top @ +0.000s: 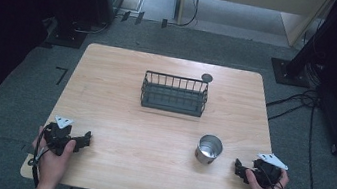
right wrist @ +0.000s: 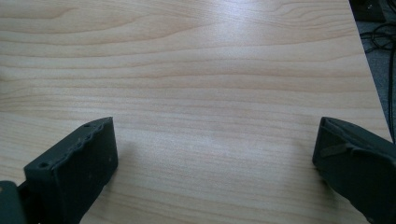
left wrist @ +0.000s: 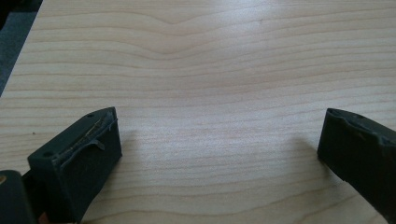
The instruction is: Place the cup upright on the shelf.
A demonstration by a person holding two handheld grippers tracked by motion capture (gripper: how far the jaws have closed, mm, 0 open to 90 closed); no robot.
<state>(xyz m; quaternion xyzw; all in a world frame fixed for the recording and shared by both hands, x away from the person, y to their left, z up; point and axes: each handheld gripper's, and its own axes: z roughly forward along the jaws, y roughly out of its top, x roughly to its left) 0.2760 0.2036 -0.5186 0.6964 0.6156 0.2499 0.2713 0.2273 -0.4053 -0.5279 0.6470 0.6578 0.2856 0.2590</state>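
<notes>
High view first: the person's left hand (top: 53, 155) comes in at about 7 o'clock of the counter (top: 154, 173), wrapped around the left gripper (top: 85, 138), which lies low on the wood with its jaws pointing toward 3 o'clock. The right hand (top: 266, 187) enters at about 5 o'clock holding the right gripper (top: 238, 166), its jaws pointing toward 9 o'clock, so the two face each other across the near edge. In the left gripper view and the right gripper view, each pair of jaws stands wide apart over bare wood, released and grasping nothing. A metal cup (top: 209, 149) stands upright at about 4 o'clock, mouth up, just beside the right gripper. A dark wire basket (top: 174, 94) sits near 12 o'clock, its long axis running 9 to 3. A small dark round disc (top: 206, 77) lies just behind the basket's right far corner.
</notes>
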